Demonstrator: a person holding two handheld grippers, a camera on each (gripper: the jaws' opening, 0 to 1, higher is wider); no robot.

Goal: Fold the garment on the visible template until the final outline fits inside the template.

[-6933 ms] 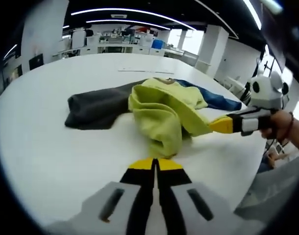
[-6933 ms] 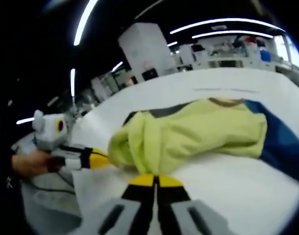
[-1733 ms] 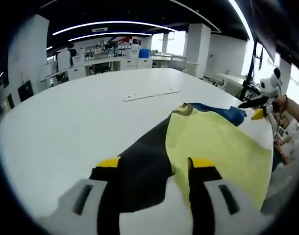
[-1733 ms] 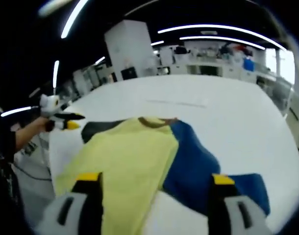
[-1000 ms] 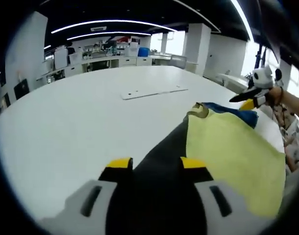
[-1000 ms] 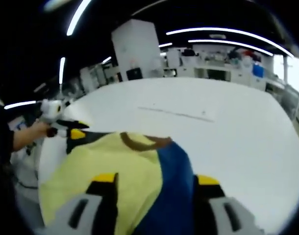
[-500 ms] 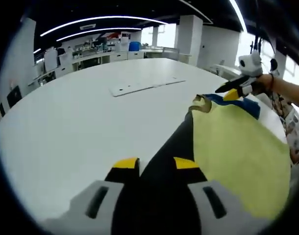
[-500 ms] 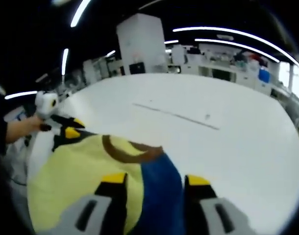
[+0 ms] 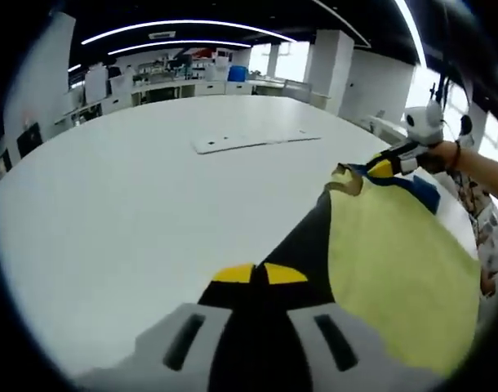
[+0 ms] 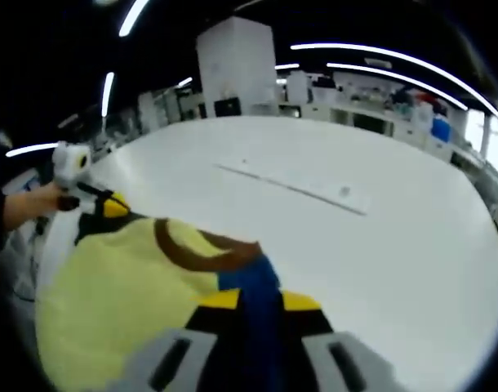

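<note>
A garment lies flat on the white table (image 9: 110, 188), with a yellow body (image 9: 388, 253), a black sleeve (image 9: 306, 237), a blue sleeve (image 9: 419, 184) and a brown collar (image 10: 204, 241). My left gripper (image 9: 260, 273) is shut on the black sleeve at its near end. In the right gripper view my right gripper (image 10: 261, 300) is shut on the blue sleeve (image 10: 253, 278), with the yellow body (image 10: 118, 286) spread to its left. Each gripper appears across the garment in the other's view: the right gripper (image 9: 384, 167) at the blue sleeve, the left gripper (image 10: 110, 207) at the far edge.
A thin flat white strip (image 9: 253, 141) lies on the table beyond the garment, also visible as the strip (image 10: 294, 188) in the right gripper view. A person's hand (image 9: 449, 155) holds the far gripper. Benches and shelves stand past the table's far edge.
Both grippers went from open jaws astride the sleeves to shut on them: left on black, right on blue. Seconds ago the garment lay bunched; it now lies spread flat.
</note>
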